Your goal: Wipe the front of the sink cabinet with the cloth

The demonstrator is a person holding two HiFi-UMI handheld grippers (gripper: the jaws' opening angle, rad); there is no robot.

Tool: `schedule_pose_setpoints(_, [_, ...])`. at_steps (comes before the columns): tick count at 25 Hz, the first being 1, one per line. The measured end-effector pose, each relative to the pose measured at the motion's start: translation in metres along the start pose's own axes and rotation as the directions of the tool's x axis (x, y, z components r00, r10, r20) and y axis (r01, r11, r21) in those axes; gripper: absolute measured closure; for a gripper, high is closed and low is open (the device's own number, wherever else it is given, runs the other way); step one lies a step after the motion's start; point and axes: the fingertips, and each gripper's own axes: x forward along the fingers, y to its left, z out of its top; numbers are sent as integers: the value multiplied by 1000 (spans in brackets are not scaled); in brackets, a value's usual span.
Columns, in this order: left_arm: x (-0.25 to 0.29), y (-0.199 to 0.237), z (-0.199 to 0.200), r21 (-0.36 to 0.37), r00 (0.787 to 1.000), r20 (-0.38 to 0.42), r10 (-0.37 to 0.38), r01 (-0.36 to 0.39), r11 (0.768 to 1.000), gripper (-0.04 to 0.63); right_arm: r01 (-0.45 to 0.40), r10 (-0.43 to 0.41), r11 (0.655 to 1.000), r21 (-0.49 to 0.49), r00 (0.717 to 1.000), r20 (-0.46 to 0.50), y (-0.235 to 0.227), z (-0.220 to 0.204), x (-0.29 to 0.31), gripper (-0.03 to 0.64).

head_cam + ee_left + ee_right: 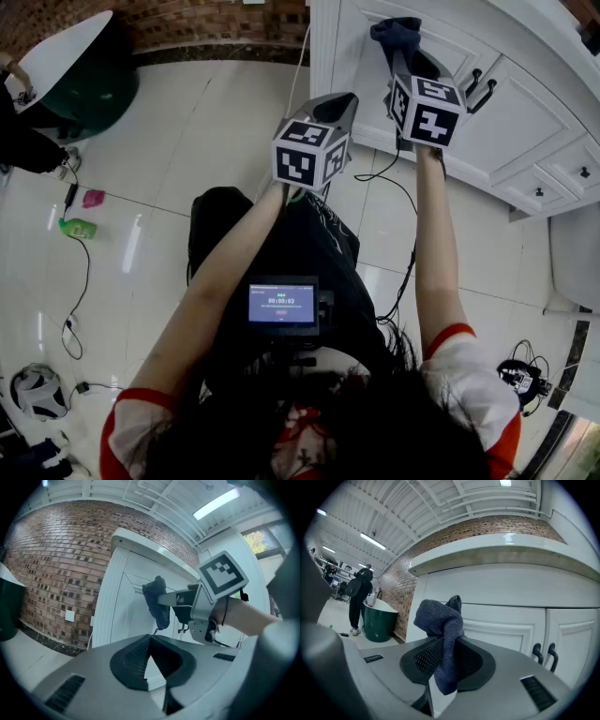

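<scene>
Wipe step, prob. just starting: R gripper pinches cloth at 1 o'clock by cabinet front, contact unclear. L gripper pressed together, empty, 12 o'clock. Next needs firm press + sweep across door.

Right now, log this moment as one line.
right tool: shut on cloth | cloth: up at sink cabinet door, contact unclear | left tool: shut, empty, held back from the door

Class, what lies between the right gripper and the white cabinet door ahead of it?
Only the dark cloth, clamped in the right gripper and bunched beyond its tips, in front of the cabinet door; the right gripper view shows this.
</scene>
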Motion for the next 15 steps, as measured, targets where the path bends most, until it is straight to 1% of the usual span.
schedule_pose_setpoints(4, [-10, -4, -18, -41, 1000, -28, 7, -8, 999, 560, -39, 39, 999, -1, 999, -36, 23, -6, 10, 529])
schedule_pose_setpoints(8, [-10, -5, -19, -33, 999, -41, 7, -8, 999, 560, -60, 59, 998, -27, 997, -48, 32, -4, 19, 529])
schedule_pose_setpoints(11, [-10, -8, -15, -31, 999, -36, 0, -1, 1000, 560, -56, 55, 998, -24, 998, -38, 23, -2, 14, 529])
schedule_pose_setpoints(15, [-9, -10, -12, -1, 999, -32, 1, -1, 1000, 560, 1, -2, 1000, -22, 999, -36, -15, -4, -2, 529])
